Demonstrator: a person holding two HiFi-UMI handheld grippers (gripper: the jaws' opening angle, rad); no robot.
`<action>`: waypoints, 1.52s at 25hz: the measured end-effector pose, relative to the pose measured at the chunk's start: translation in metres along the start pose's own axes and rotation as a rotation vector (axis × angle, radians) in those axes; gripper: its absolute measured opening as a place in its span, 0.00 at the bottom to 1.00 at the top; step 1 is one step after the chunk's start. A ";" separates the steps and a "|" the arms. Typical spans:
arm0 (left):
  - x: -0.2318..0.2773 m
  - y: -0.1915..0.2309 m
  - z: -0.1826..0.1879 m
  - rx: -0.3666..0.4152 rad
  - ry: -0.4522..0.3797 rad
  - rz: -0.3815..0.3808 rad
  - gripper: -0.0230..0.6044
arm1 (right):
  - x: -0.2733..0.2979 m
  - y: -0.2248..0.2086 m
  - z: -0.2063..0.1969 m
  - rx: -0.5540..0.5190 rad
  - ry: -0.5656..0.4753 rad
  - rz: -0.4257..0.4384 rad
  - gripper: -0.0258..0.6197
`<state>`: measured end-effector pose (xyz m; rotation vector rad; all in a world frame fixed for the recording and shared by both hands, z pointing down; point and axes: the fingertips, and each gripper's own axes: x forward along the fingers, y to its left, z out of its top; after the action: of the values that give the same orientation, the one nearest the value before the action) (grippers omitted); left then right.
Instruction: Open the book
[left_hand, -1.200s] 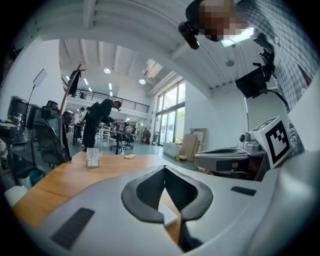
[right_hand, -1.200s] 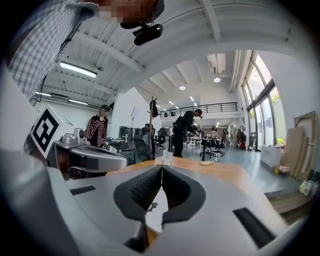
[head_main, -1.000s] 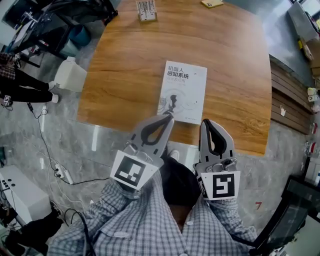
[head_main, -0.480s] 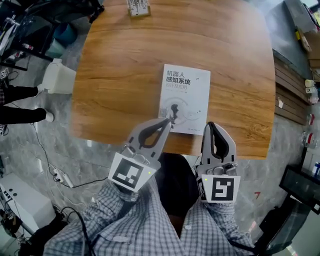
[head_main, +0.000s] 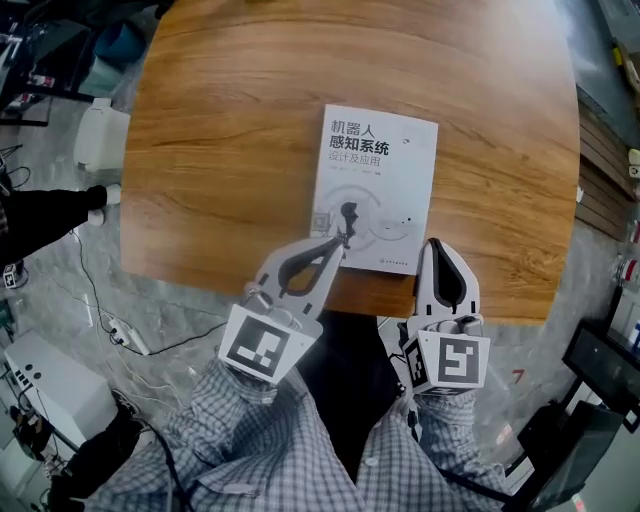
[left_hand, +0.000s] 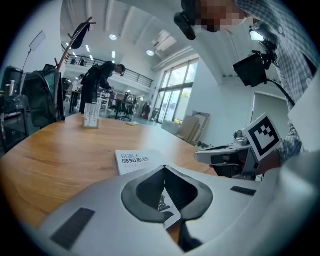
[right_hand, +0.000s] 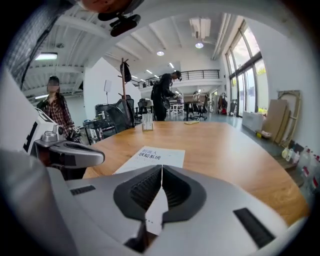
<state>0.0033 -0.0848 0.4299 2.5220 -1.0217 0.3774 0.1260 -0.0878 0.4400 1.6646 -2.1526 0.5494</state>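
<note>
A white book (head_main: 376, 190) lies shut, cover up, on the wooden table (head_main: 230, 130) near its front edge. In the left gripper view the book (left_hand: 136, 161) lies just past the jaws; in the right gripper view the book (right_hand: 157, 157) lies ahead. My left gripper (head_main: 343, 238) is shut and empty, its tip over the book's near left corner. My right gripper (head_main: 435, 243) is shut and empty too, its tip at the book's near right corner. Whether either tip touches the book I cannot tell.
A small card stand (left_hand: 90, 116) sits at the table's far end. People (right_hand: 166, 95) stand beyond the table. Cables and a power strip (head_main: 125, 340) lie on the floor at left; a white box (head_main: 97, 135) sits by the table's left edge.
Both grippers have come down and forward toward the book's near edge. The book fills more of the head view as the camera has tilted over the table.
</note>
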 end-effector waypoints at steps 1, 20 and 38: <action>0.002 0.002 -0.006 -0.016 0.011 0.015 0.04 | 0.003 -0.004 -0.008 0.027 0.027 0.007 0.07; 0.041 0.006 -0.052 -0.059 0.118 0.125 0.04 | 0.048 -0.021 -0.071 0.237 0.364 0.233 0.21; 0.047 -0.008 -0.063 0.037 0.212 0.068 0.11 | 0.049 -0.026 -0.070 0.565 0.396 0.302 0.10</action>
<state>0.0357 -0.0792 0.5019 2.4208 -1.0263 0.6734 0.1432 -0.0983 0.5267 1.3059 -2.0607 1.5500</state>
